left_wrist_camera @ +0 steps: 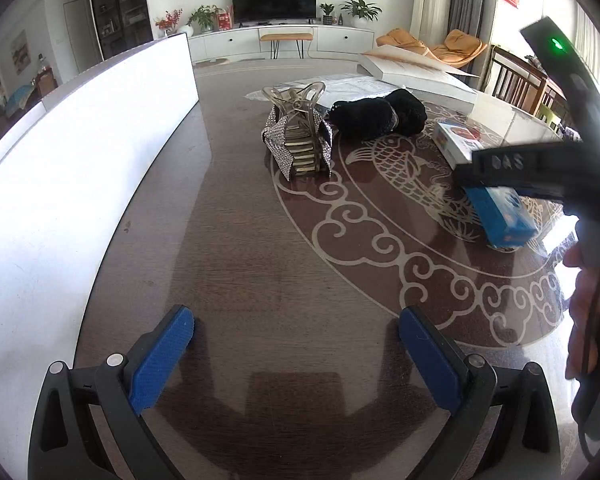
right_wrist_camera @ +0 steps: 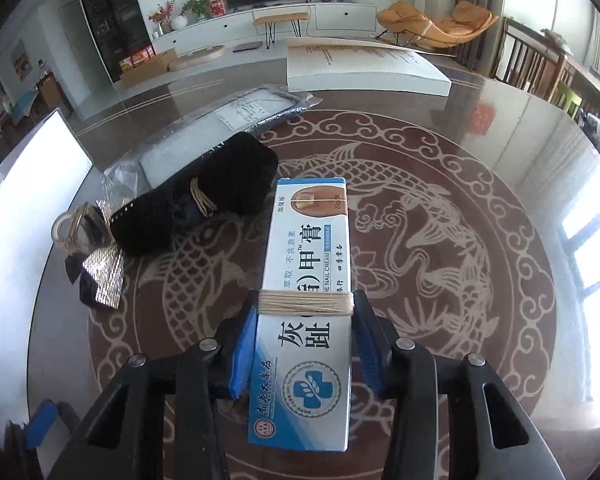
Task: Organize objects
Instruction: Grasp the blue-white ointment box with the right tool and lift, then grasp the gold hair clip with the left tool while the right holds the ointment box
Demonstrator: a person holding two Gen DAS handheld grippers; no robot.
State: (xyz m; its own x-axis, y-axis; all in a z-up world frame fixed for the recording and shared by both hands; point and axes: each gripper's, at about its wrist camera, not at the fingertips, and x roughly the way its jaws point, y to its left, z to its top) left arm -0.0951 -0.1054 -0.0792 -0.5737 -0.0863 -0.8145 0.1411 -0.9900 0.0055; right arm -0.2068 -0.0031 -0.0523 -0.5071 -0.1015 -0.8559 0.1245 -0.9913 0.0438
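Left wrist view: the left gripper (left_wrist_camera: 296,356) hangs over the dark table (left_wrist_camera: 260,240) with its two blue pads (left_wrist_camera: 162,360) spread wide and nothing between them. Ahead stands one clear hair claw clip (left_wrist_camera: 298,136) with rhinestone trim, upright on its teeth. Just behind it lies one black fuzzy bundle (left_wrist_camera: 380,116). A white board (left_wrist_camera: 80,168) runs along the table's left edge. At right, the right gripper (left_wrist_camera: 512,176) is seen from the side, covering part of the blue-and-white box (left_wrist_camera: 500,216), which slants toward the right edge.

Right wrist view: the right gripper (right_wrist_camera: 304,344) is clamped on one long nail cream box (right_wrist_camera: 306,280), white and blue with Chinese print, a toe picture at its far end and a band of pale thread (right_wrist_camera: 306,303) wound around its middle. Its pads grip the box's long sides, near the thread band. The box's long axis runs straight away from the camera, out over the table's fish pattern (right_wrist_camera: 400,220). To the left lie the black bundle (right_wrist_camera: 196,200) and the clip (right_wrist_camera: 88,248), one of each. One flat plastic packet (right_wrist_camera: 220,124) and one white open book (right_wrist_camera: 360,68) sit farther back.
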